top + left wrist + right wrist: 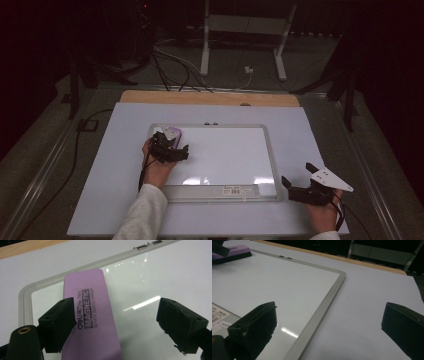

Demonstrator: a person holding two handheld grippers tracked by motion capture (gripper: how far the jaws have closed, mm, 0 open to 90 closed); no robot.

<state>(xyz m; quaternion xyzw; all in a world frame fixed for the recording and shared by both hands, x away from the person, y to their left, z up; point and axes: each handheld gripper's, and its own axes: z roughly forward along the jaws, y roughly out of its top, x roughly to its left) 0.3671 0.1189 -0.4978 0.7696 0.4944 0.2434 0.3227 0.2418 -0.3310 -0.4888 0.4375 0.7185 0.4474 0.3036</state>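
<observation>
Between the left tongs [116, 323], whose jaws stand wide and press on nothing, lies a purple eraser [91, 315]: a flat rounded slab printed "MAGNETIC", flat on the whiteboard [140, 285] near its grey-framed corner. At the board's other side the right tongs [298, 181] hover wide and empty over the pale counter [120, 165].

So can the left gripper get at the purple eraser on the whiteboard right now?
Probably yes. The left gripper hangs right over the purple magnetic eraser at the whiteboard corner, jaws open, nothing between them and the eraser.
</observation>
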